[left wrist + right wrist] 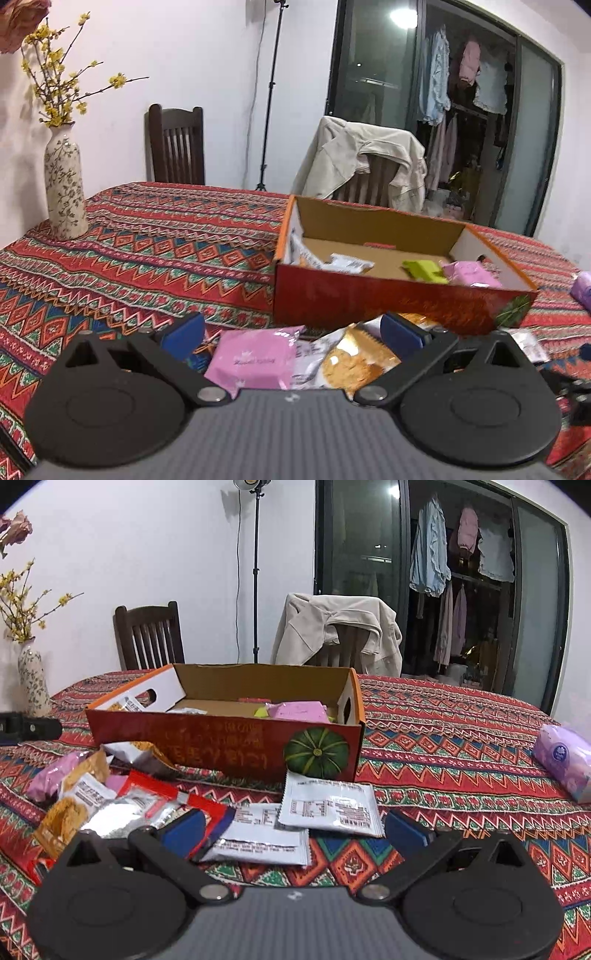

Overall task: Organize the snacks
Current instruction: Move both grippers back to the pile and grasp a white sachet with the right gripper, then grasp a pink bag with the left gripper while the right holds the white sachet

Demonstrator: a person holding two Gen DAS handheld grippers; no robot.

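Left wrist view: the left gripper is spread wide, gripping nothing, hanging over a pink pack and a cracker pack lying between its fingers on the tablecloth. Just past them sits the box with a green pack and another pink one inside.

Right wrist view: the right gripper is also wide open and empty, over two white sachets in front of the box. More snacks are piled at left, tissues far right.
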